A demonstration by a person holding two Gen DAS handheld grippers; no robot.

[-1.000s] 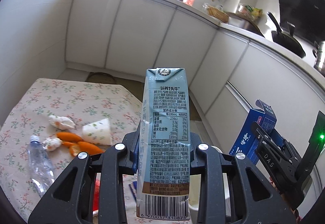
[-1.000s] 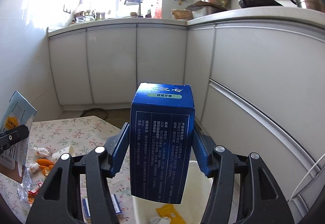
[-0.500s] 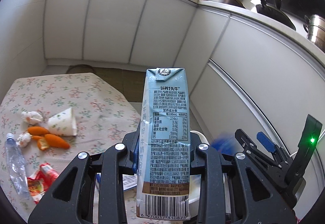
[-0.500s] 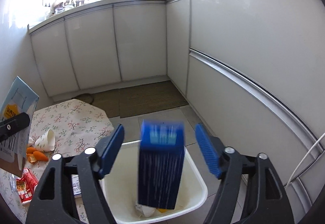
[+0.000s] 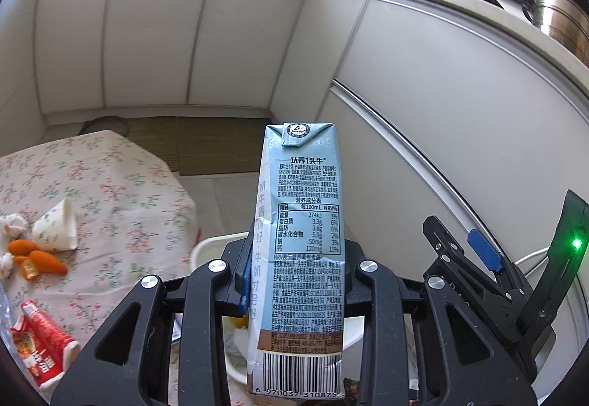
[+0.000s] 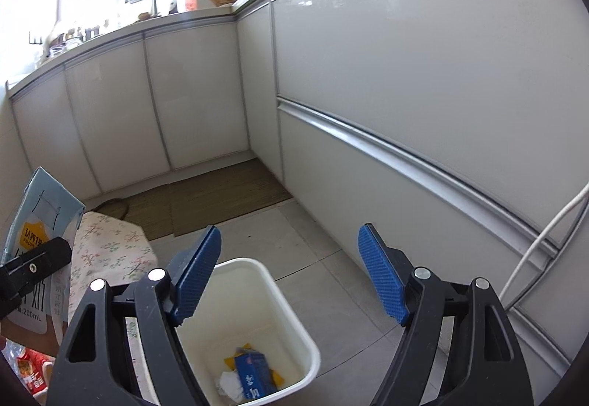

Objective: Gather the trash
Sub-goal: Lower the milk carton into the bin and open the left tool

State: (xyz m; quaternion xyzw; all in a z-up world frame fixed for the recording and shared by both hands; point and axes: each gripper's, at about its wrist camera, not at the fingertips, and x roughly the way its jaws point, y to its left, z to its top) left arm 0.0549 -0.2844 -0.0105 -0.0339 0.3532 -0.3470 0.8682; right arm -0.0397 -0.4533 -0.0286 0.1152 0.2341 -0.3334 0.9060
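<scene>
- The left wrist camera sits just behind its fingers (image 5: 221,295) and looks forward and a bit down. A milk carton (image 5: 300,258) stands very near the lens. The desk (image 5: 121,185) lies on the left, the cabinets (image 5: 221,37) far off.
- The right wrist camera looks down from above a white bin (image 6: 291,310) on the floor, which is near.
- Both views share the cabinets (image 6: 184,93), the brown floor mat (image 5: 213,144), the desk corner, the bin (image 5: 206,247) and the carton (image 6: 40,233).
- The left view also shows the right gripper (image 5: 475,258) on its right side.

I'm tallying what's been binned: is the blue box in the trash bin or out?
In. The blue box lies at the bottom of the white bin, below the open right gripper.
</scene>
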